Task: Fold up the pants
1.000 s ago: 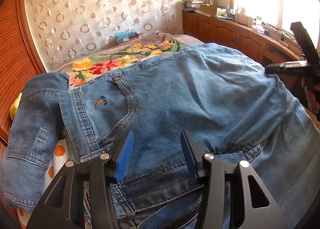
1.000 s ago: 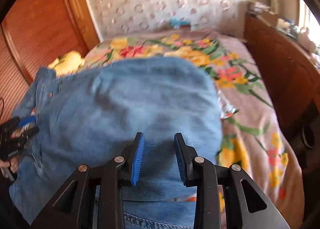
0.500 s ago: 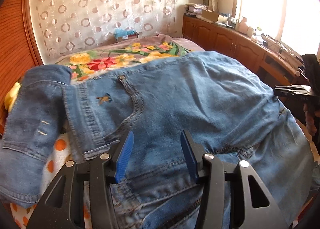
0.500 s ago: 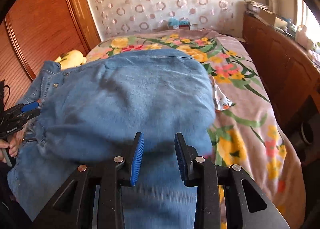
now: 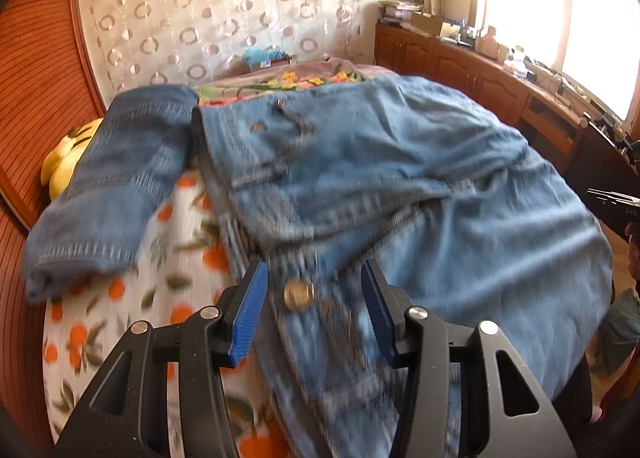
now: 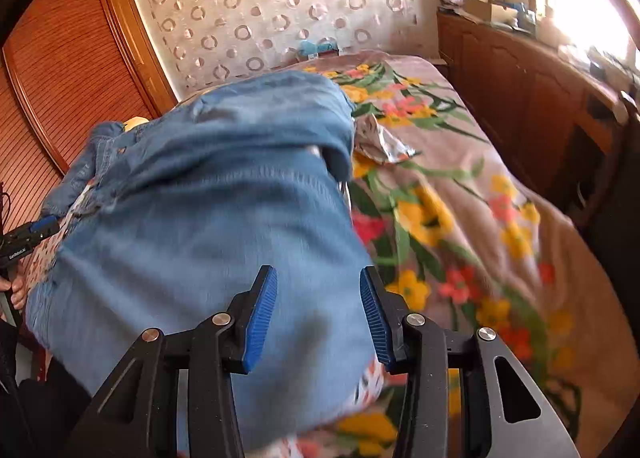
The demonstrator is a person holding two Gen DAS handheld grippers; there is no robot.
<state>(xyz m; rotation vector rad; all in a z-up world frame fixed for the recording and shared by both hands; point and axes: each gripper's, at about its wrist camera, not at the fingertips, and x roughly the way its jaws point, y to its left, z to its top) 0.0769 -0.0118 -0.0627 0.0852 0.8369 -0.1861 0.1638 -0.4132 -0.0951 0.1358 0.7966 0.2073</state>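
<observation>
Right gripper (image 6: 318, 314) jaws just opened wider, nothing pinched, and both hands pulled back. Left gripper (image 5: 314, 306) also loose. Jeans (image 5: 400, 186) lie doubled on the bed (image 6: 480, 194), so that fold looks done.

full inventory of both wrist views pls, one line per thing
jeans: 1, blue denim, spread over bed, brass button near left fingers
folded denim piece: 1, blue, left of jeans
bedspread: 1, pinkish floral, on bed
orange-print sheet: 1, white, under jeans
yellow object: 1, by wooden wall
crumpled wrapper: 1, silvery, beside jeans
cabinets: wooden, cluttered top, under window
left gripper: black, blue pads, open over waistband
right gripper: same, open, just widened, nothing pinched
</observation>
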